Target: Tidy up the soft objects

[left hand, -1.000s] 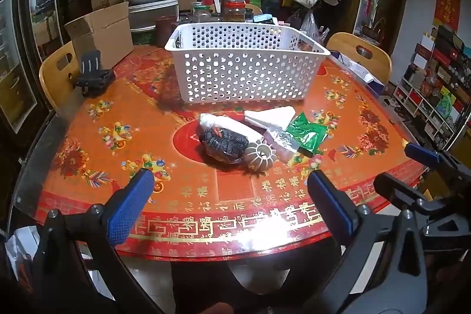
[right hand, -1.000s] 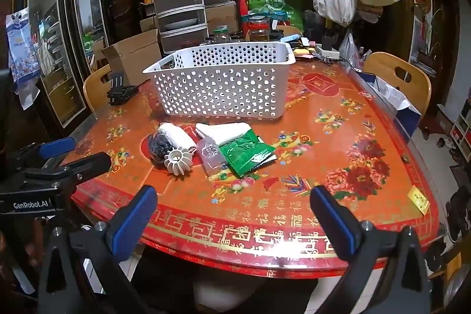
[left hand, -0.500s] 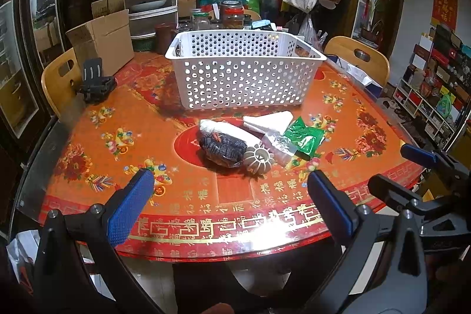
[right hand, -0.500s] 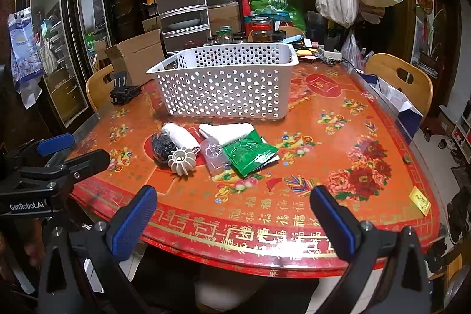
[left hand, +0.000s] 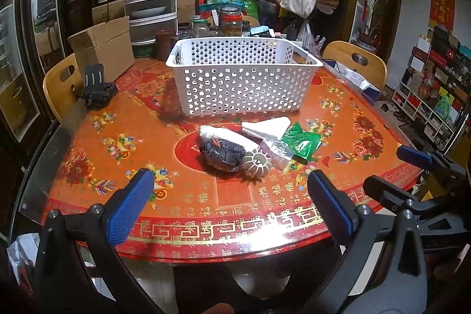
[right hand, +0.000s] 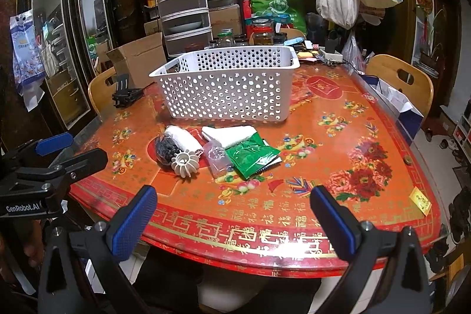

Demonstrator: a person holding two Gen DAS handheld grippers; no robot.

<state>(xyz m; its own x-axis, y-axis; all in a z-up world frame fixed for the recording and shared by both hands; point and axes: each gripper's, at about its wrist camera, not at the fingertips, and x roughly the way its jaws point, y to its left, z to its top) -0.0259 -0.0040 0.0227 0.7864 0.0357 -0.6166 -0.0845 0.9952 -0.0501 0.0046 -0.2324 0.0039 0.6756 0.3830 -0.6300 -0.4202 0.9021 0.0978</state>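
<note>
The white perforated basket [right hand: 228,84] stands on the red patterned table [right hand: 323,143]. Just in front of it lie a white folded cloth [right hand: 229,134], a green packet [right hand: 250,156], a ribbed white object [right hand: 185,164] and what may be a dark mesh bundle [right hand: 166,149]. Nearer the camera than the basket, the right gripper [right hand: 232,217] hovers spread wide and holding nothing.

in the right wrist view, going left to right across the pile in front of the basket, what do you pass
dark mesh bundle → ribbed white round piece → clear plastic bag → green packet
</note>
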